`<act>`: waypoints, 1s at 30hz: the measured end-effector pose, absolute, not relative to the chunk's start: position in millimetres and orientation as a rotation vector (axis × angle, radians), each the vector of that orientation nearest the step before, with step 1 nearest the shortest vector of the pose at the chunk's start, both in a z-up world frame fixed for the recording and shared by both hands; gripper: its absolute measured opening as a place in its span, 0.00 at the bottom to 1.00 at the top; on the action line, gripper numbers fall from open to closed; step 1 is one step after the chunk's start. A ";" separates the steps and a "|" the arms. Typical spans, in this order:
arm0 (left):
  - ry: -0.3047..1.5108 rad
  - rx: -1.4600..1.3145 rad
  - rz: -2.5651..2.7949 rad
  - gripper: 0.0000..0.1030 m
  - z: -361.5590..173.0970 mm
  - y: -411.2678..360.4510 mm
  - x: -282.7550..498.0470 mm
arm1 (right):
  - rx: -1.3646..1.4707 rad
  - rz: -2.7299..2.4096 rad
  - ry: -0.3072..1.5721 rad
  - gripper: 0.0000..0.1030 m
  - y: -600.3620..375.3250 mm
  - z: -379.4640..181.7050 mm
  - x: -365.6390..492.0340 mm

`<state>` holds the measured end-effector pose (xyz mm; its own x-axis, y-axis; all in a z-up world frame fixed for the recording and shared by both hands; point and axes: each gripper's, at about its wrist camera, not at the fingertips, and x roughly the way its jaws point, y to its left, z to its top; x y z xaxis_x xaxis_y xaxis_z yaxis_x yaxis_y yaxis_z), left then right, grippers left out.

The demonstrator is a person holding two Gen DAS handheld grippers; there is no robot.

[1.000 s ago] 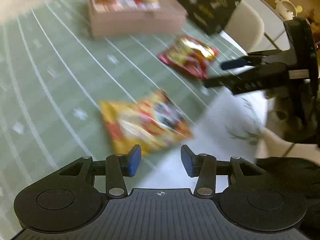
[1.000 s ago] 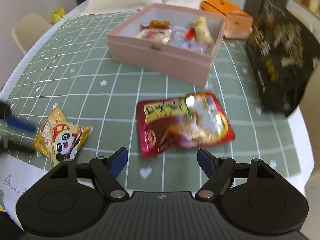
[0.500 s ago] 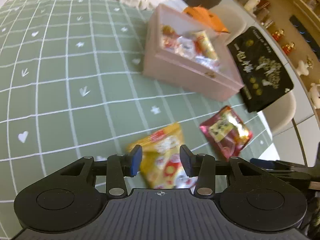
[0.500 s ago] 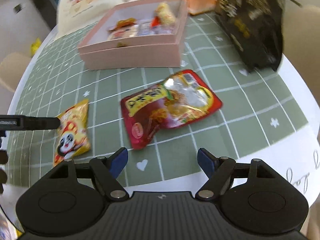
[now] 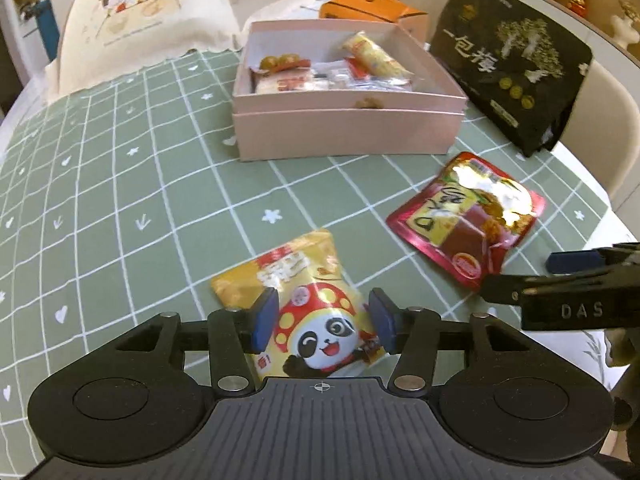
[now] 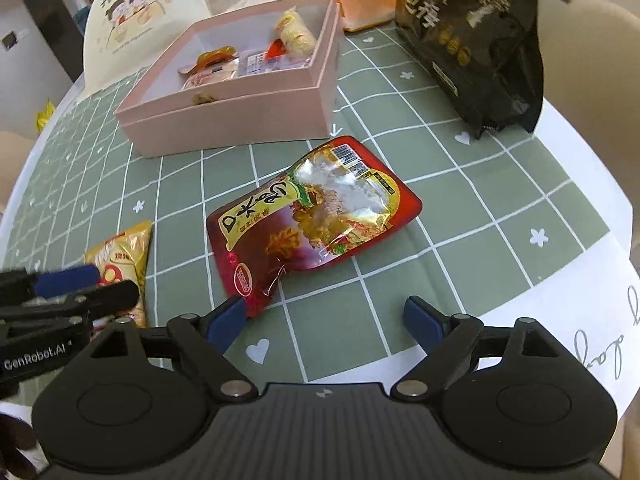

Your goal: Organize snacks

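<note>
A yellow panda snack bag (image 5: 304,300) lies on the green grid tablecloth. My left gripper (image 5: 322,322) is open, its jaws on either side of the bag's near half. The bag also shows in the right wrist view (image 6: 122,258), partly behind the left gripper. A red snack pouch (image 6: 312,216) lies in front of my open right gripper (image 6: 326,320), whose left fingertip is at the pouch's near corner. The pouch shows in the left view (image 5: 468,220). A pink box (image 5: 348,120) holds several snacks; it also shows in the right view (image 6: 240,116).
A large black bag (image 5: 516,64) stands right of the box, also in the right view (image 6: 476,36). An orange box (image 5: 372,4) sits behind it. A cream cartoon-print cushion (image 5: 148,16) is at the back left. The table's white edge (image 6: 560,312) runs near right.
My left gripper swung round and came down over the panda bag, with its jaws now wider apart. My right gripper moved closer to the red pouch.
</note>
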<state>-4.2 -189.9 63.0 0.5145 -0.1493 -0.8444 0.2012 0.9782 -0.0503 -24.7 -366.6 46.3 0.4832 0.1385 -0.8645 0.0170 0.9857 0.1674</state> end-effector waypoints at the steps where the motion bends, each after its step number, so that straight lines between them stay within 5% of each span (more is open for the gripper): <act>1: 1.013 0.060 -0.194 0.55 62.0 -186.0 -3.0 | 0.148 0.075 1.061 0.89 -364.4 45.1 -24.7; 6: 1.018 0.048 -0.158 0.63 58.0 -158.5 1.6 | 0.151 0.056 1.065 0.96 -358.3 42.2 -17.2; 13: 1.009 -0.059 -0.152 0.59 65.2 -106.7 -2.1 | 0.388 -0.018 1.097 0.99 -348.3 45.8 37.2; 17: 1.027 -0.189 -0.151 0.58 69.4 -83.0 -11.3 | 0.266 -0.127 1.069 1.00 -319.3 39.8 58.4; 24: 1.064 -0.331 -0.124 0.58 57.8 -71.9 -3.8 | 0.008 0.092 0.999 0.76 -301.9 38.2 24.3; 27: 1.061 -0.293 -0.160 0.58 56.6 -87.9 7.4 | -0.029 0.146 1.004 0.76 -311.2 38.6 3.7; 30: 1.065 -0.200 -0.191 0.66 51.8 -109.8 16.6 | -0.073 0.184 0.991 0.86 -319.7 35.5 -14.0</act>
